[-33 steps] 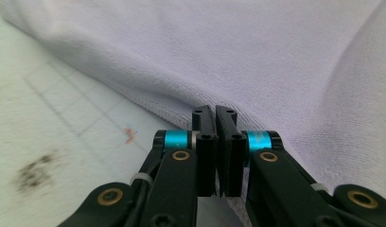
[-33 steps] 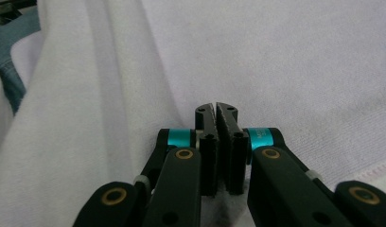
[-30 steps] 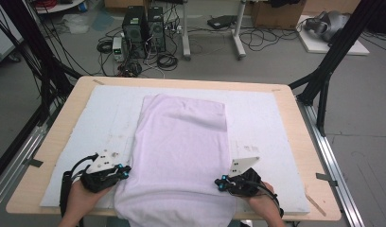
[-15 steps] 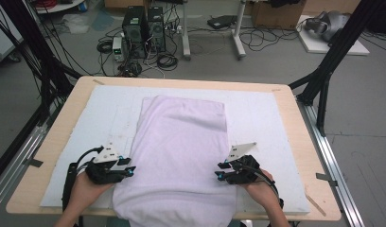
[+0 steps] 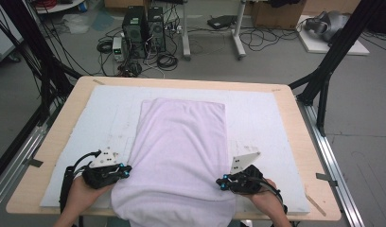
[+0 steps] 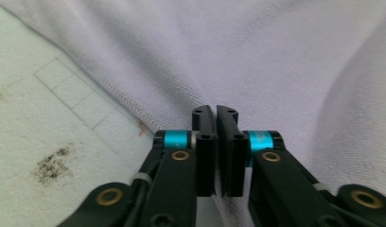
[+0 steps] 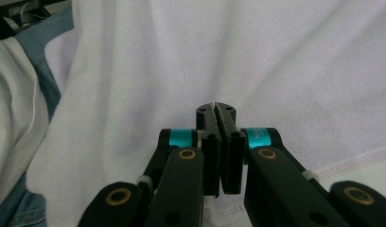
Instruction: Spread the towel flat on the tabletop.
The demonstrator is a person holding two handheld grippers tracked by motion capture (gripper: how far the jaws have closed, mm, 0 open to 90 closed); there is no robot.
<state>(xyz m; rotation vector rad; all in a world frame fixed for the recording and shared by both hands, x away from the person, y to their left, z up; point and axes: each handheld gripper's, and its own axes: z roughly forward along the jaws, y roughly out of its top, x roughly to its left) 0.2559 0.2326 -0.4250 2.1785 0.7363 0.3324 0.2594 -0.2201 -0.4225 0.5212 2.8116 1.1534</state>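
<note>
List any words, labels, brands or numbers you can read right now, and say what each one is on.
None can be read.
Right claw: small dark marks on its blue ring, too blurred to read.
Computer towers on the floor: no legible label.
Lilac cloth and white mat: no print, only faint pencilled squares on the mat.

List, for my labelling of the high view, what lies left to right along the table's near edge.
Table edge → white mat → left gripper → lilac cloth → right gripper → white mat again → table edge.
</note>
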